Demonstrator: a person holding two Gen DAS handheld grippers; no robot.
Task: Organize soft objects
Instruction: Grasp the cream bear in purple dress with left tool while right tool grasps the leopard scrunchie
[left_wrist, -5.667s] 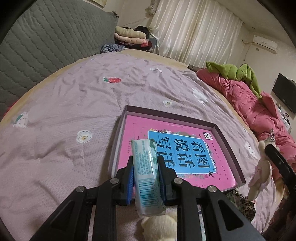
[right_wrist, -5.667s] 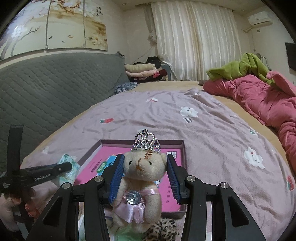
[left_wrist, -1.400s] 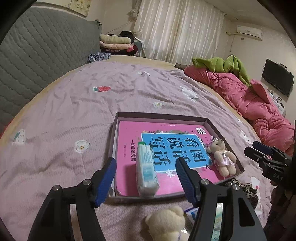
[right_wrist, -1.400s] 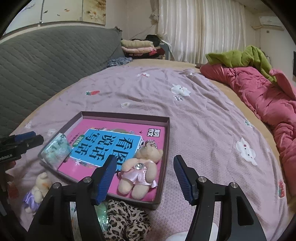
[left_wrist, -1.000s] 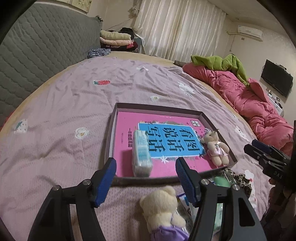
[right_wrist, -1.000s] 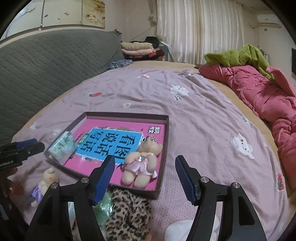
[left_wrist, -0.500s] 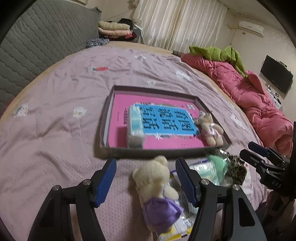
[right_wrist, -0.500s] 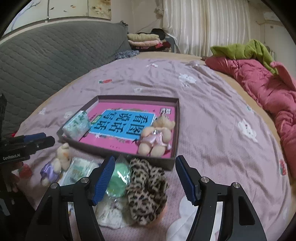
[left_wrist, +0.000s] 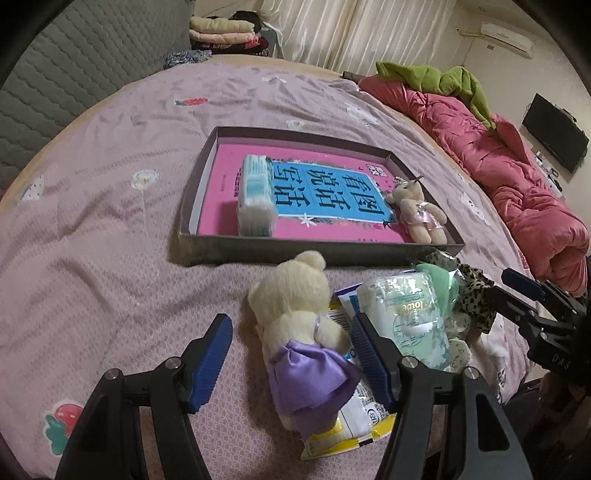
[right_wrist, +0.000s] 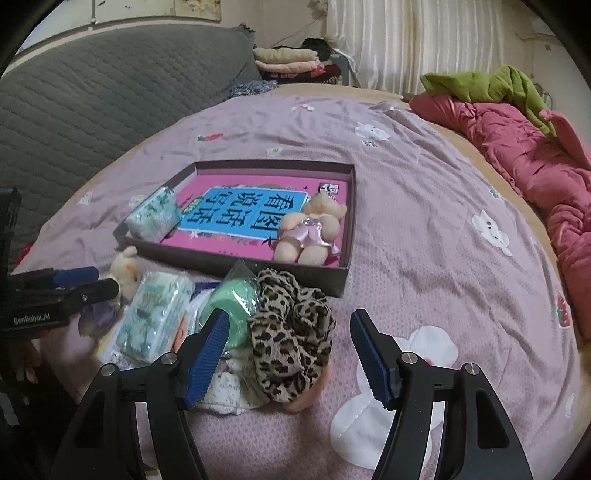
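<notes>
A shallow dark box lies on the bed with a pink book inside. On the book rest a tissue pack and a small bear in a pink dress. In front of the box a cream bear in a purple dress lies between the fingers of my open left gripper, not pressed. Beside it sit another tissue pack and a green item in plastic. My right gripper stands open around a leopard-print cloth. The box and the pink-dress bear lie beyond it.
A grey quilted headboard runs along the left. A pink quilt with a green garment lies along the right. Folded clothes are stacked at the far end. A white pad lies under my right finger.
Both grippers dropped and tipped down toward the pile in front of the box, jaws unchanged. Earlier they let go of the tissue pack and the pink-dress bear, which now lie in the box.
</notes>
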